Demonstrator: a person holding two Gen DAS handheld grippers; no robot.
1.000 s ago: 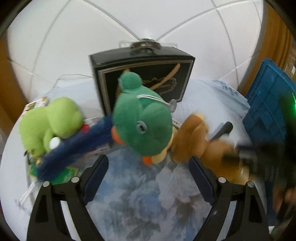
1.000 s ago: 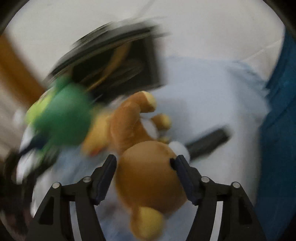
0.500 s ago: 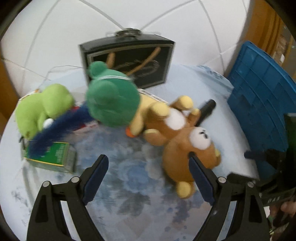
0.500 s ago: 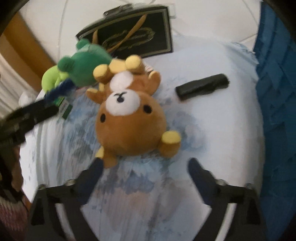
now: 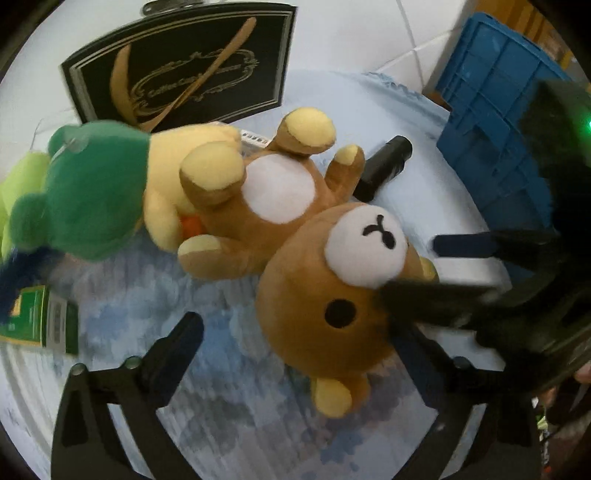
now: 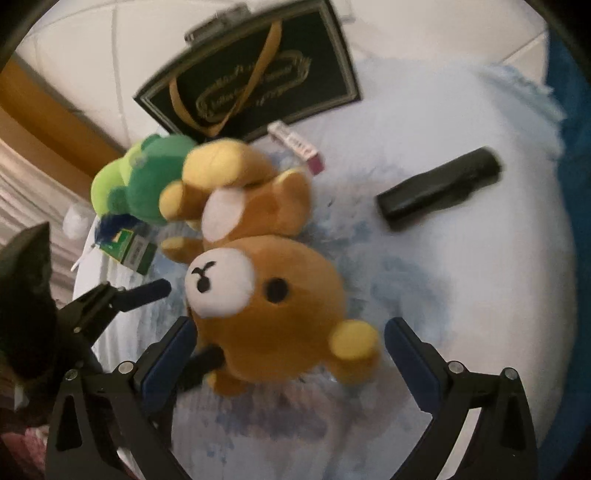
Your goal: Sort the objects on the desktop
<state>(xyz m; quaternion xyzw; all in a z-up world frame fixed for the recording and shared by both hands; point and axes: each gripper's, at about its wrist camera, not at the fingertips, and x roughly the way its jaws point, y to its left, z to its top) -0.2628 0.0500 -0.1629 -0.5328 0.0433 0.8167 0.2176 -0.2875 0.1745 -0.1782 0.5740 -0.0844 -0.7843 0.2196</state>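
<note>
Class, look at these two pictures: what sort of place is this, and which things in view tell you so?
Probably a home room: a table under a blue patterned cloth, white floor tiles beyond it, with plush toys such as a brown bear lying on the cloth and a blue storage crate beside it.

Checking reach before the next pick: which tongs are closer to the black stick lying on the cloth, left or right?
Right. The right tongs straddle the brown bear's head, on the black stick's side of it. The left tongs are open on the far side of the head.
</note>
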